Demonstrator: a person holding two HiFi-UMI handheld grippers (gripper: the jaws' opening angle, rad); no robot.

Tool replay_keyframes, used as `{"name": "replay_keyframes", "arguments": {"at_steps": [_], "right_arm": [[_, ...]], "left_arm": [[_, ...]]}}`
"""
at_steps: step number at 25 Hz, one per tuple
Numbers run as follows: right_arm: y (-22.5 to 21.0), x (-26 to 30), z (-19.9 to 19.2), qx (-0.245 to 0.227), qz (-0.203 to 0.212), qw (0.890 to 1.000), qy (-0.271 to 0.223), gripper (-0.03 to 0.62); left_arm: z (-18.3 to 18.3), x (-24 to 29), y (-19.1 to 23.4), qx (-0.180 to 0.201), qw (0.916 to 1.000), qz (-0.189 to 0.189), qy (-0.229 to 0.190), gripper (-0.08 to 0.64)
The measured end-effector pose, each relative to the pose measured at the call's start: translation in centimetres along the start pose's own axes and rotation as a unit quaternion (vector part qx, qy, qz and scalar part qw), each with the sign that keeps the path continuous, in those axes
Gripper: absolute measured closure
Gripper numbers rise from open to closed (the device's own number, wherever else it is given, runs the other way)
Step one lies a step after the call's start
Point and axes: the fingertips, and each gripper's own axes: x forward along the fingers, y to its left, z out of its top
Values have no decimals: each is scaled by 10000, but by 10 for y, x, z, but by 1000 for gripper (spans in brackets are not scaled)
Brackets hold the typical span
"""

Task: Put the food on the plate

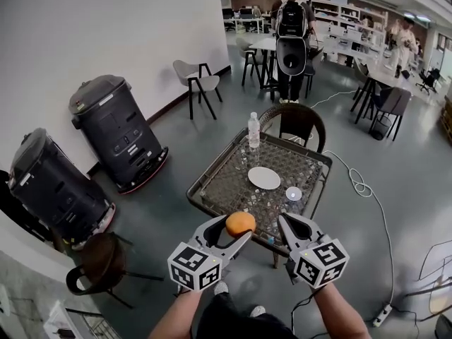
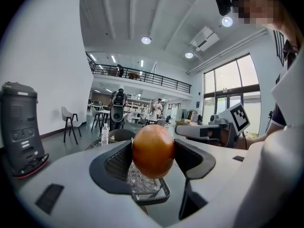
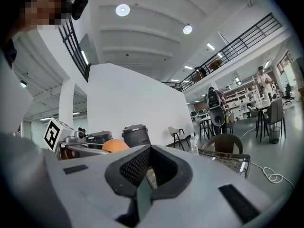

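An orange [image 1: 240, 223] [image 2: 153, 150] is clamped between the jaws of my left gripper [image 1: 233, 233] [image 2: 153, 156], held in the air just short of the near edge of a dark wicker table [image 1: 219, 189]. A white plate [image 1: 264, 178] lies near the middle of that table, beyond the orange. My right gripper [image 1: 292, 230] [image 3: 148, 171] hovers beside the left one at the same height, jaws shut with nothing between them. In the right gripper view the orange [image 3: 115, 146] shows to the left.
On the table stand a water bottle [image 1: 253, 130] at the far edge and a small round lid-like disc [image 1: 294, 193] right of the plate. A wicker chair [image 1: 296, 122] sits behind the table. Two dark wheeled machines [image 1: 116, 133] stand left. A cable [image 1: 360, 187] runs along the floor on the right.
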Motion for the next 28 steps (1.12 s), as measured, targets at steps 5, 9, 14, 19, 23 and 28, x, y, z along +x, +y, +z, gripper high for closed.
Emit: {"name": "replay_keyframes", "arguments": {"at_steps": [5, 9, 14, 19, 23, 28], "right_arm": [[-13, 28, 0, -160, -31, 9998, 123, 590], [-33, 54, 0, -185, -204, 9994, 185, 589], [-64, 91, -2, -65, -568, 9979, 289, 590], [-83, 133, -2, -2, -919, 9948, 430, 589], [-94, 162, 3, -20, -1201, 9915, 492, 589], [-109, 184, 5, -66, -1553, 9860, 599, 589]], "left_arm": [[4, 30, 25, -54, 9999, -126, -10, 275], [10, 61, 50, -37, 9994, -339, -10, 275], [18, 100, 85, -73, 9976, -688, 50, 275], [25, 134, 124, -98, 9945, -1032, 141, 275], [28, 155, 153, -107, 9911, -1301, 245, 275], [22, 178, 177, -46, 9865, -1585, 399, 275]]}}
